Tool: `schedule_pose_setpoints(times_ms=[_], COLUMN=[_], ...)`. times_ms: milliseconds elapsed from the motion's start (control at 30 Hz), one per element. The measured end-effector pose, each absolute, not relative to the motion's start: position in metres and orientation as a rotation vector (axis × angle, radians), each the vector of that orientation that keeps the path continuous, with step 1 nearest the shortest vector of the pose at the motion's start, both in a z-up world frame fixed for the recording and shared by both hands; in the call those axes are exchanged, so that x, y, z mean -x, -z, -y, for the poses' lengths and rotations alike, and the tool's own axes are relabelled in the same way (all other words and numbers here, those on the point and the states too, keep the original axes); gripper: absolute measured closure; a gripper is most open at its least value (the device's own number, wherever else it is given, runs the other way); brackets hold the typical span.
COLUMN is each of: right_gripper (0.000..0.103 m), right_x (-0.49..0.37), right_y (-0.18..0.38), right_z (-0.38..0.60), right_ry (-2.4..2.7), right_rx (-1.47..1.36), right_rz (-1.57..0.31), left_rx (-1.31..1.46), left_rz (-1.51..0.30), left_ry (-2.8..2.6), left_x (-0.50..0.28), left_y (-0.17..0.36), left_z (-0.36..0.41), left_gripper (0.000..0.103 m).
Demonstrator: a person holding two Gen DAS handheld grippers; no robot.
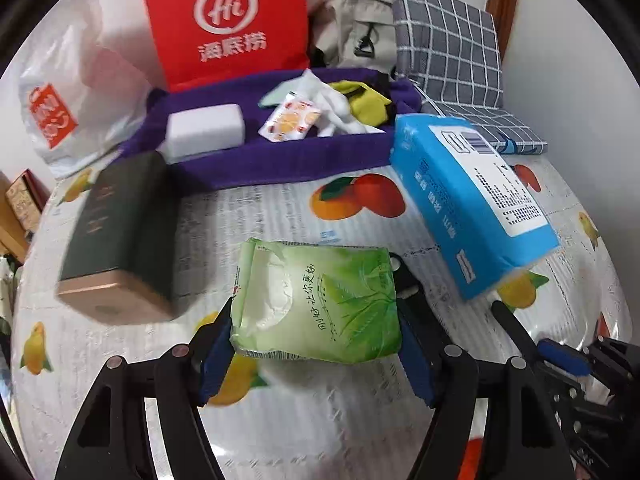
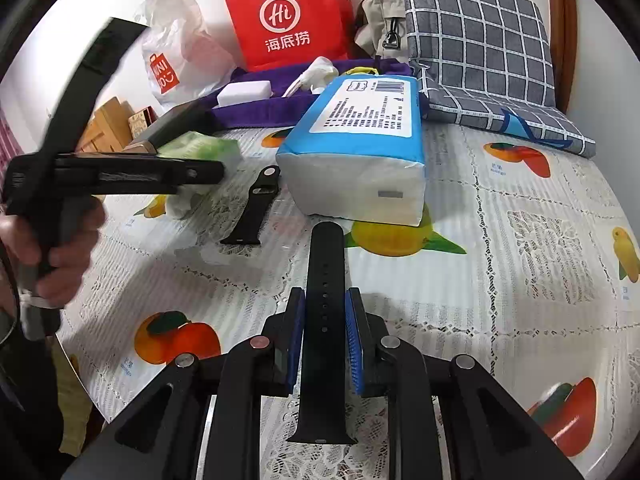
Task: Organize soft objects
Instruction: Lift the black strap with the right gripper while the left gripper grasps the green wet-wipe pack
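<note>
Now left gripper [image 1: 316, 344] clamping green packet [image 1: 320, 300], right gripper [image 2: 325, 340] gripping strap [image 2: 325, 280]

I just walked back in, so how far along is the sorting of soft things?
Done: white sponge block and small packets lie in the purple fabric tray. In hand: left gripper clamps the green tissue pack; right gripper grips a black watch strap. Left: blue tissue brick, short black strap piece.

My pads [image 2: 294, 340] are blue on black fingers. I see a pale green tissue pack [image 1: 320, 300] printed with leaves, a black strap [image 2: 324, 320], a blue-and-white tissue brick [image 2: 356, 140], a purple tray [image 1: 280, 160], a white sponge [image 1: 204, 128], a red bag [image 1: 228, 20] with white lettering, a grey cushion [image 2: 476, 40] checked in white, and a white cloth [image 2: 500, 260] printed with orange and yellow fruit.
</note>
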State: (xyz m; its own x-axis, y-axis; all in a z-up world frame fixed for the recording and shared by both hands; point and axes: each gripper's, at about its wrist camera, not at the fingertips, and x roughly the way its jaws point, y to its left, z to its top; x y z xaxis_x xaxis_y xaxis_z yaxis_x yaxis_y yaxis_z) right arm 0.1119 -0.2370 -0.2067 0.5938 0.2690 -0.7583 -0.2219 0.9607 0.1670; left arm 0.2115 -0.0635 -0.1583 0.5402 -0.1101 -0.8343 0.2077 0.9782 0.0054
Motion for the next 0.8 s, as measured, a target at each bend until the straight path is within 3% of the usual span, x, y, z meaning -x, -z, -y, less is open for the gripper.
schedule_pose_setpoints(times_ms=[467, 800], right_gripper=[0.083, 0.083], right_x=[-0.1, -0.093], right_y=[0.204, 0.194], right_z=[0.229, 0.224], right_ry=[-0.231, -0.22], right_rx=[-0.05, -0.069], right_rz=[-0.93, -0.937], left_rx=[0.006, 0.047], left_rz=[-1.049, -1.074], left_ry=[0.029, 0.056], left_x=[-0.161, -0.146], left_y=[0.177, 0.191], left_z=[-0.03, -0.04], left_gripper=[0.032, 0.031])
